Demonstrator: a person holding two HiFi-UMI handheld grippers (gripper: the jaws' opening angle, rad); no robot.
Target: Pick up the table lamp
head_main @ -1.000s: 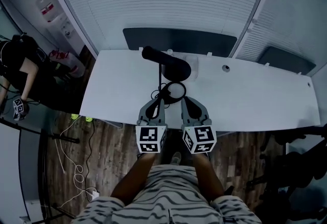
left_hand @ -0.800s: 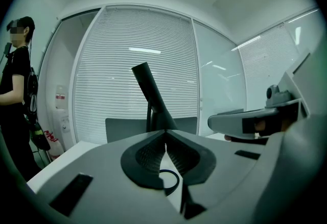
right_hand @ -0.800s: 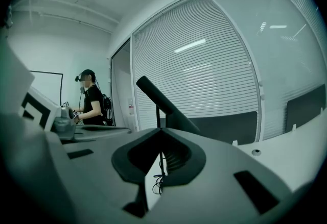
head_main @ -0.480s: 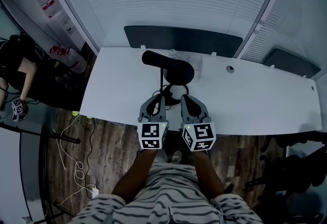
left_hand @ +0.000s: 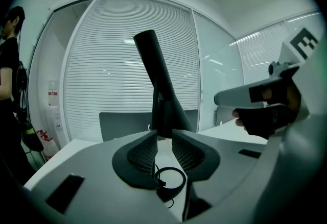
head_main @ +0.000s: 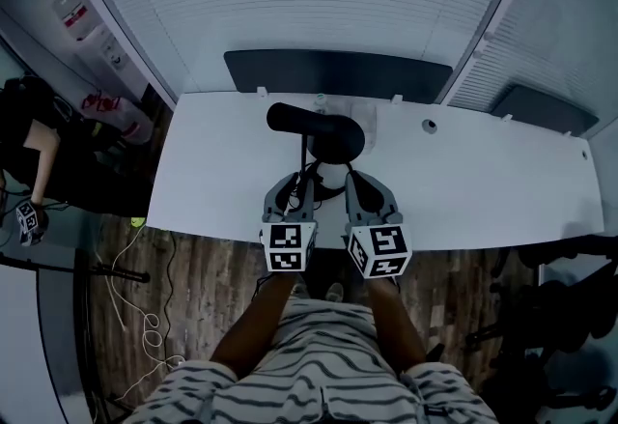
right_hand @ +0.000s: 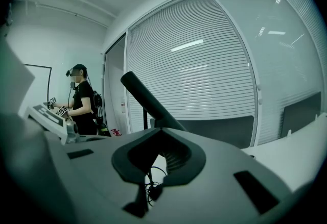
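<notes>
Though near, lamp foot [left_hand: 166,193] half-hidden behind left claw [left_hand: 164,137].

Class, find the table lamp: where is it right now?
In the head view the table lamp stands on the white table, slightly left of its centre, in front of the dark panel that sits beyond the table's far edge.

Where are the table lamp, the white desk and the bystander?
table lamp [head_main: 319,129]: head view, on its black head.
white desk [head_main: 483,183]: head view, on the bare top toward its right end.
bystander [right_hand: 83,103]: right gripper view, on the torso.
</notes>
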